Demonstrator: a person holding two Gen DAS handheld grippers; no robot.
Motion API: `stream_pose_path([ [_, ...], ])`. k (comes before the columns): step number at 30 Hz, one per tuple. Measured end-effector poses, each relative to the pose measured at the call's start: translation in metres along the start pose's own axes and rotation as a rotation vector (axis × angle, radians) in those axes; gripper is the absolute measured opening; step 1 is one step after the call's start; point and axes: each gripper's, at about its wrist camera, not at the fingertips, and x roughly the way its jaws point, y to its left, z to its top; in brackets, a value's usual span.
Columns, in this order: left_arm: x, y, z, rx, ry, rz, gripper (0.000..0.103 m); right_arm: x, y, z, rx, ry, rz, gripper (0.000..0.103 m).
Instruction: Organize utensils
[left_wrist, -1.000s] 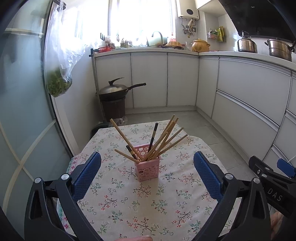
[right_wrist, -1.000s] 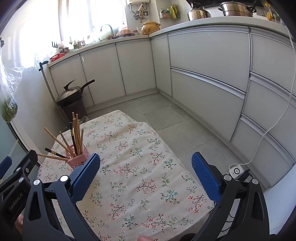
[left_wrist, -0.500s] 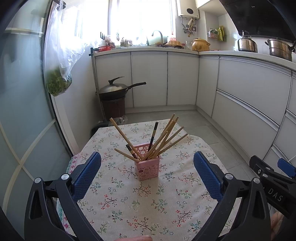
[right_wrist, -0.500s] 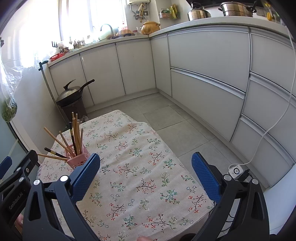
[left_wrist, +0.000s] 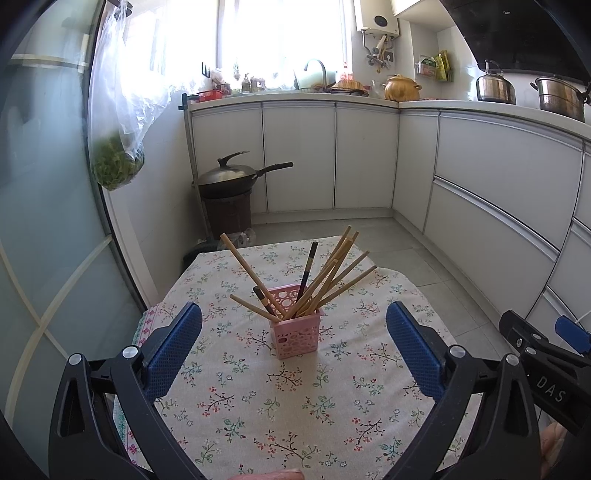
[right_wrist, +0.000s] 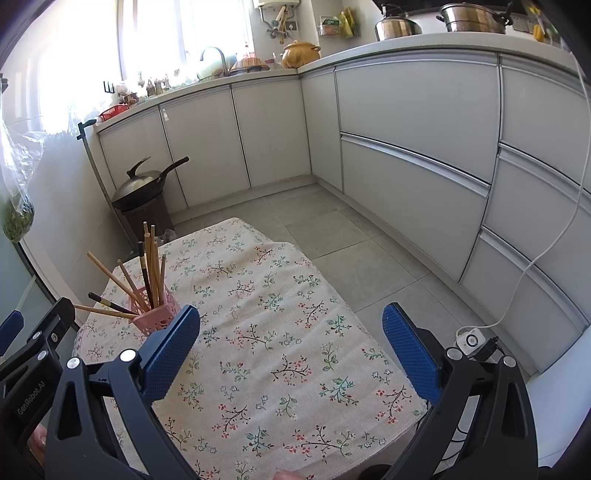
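Note:
A pink perforated basket (left_wrist: 295, 334) stands on the floral tablecloth (left_wrist: 258, 406) and holds several wooden chopsticks (left_wrist: 332, 273) and dark ones, fanned out. My left gripper (left_wrist: 293, 345) is open and empty, with the basket seen between its blue pads. In the right wrist view the basket (right_wrist: 155, 314) is at the left, beside the left pad. My right gripper (right_wrist: 291, 350) is open and empty above the cloth (right_wrist: 277, 332), to the right of the basket. The right gripper also shows at the right edge of the left wrist view (left_wrist: 546, 354).
A lidded wok (left_wrist: 229, 181) sits on a stand beyond the table's far edge. A plastic bag of greens (left_wrist: 116, 162) hangs at the left by a glass door. White cabinets (left_wrist: 498, 192) line the back and right, with tiled floor (right_wrist: 332, 236) between.

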Motion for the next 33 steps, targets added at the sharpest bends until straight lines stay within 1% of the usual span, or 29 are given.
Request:
stream_pose_path([
  [24, 0.0013, 0.0031, -0.0020, 0.008, 0.006, 0.007, 0.096, 0.0017, 0.0023, 0.0010, -0.006, 0.010, -0.001, 0.096],
  [26, 0.0017, 0.0005, -0.0024, 0.024, 0.004, -0.005, 0.094, 0.0017, 0.0024, 0.0009, -0.004, 0.010, -0.001, 0.096],
  [27, 0.0006, -0.0002, -0.0028, 0.027, 0.000, -0.010, 0.089, 0.0017, 0.0024, 0.0010, -0.004, 0.010, -0.001, 0.096],
  [28, -0.0001, -0.0006, -0.0031, 0.027, -0.004, -0.012, 0.080, 0.0016, 0.0023, 0.0010, -0.005, 0.010, -0.001, 0.096],
  [30, -0.0001, 0.0008, -0.0028, 0.022, -0.003, -0.030, 0.074, 0.0023, 0.0015, 0.0005, -0.004, 0.012, -0.001, 0.096],
  [32, 0.0007, 0.0006, -0.0022, 0.032, -0.003, -0.025, 0.077, 0.0028, 0.0013, 0.0003, -0.006, 0.012, -0.002, 0.096],
  [33, 0.0012, -0.0009, -0.0014, 0.036, -0.001, -0.025, 0.082, 0.0038, 0.0003, 0.0004, -0.006, 0.012, -0.003, 0.096],
])
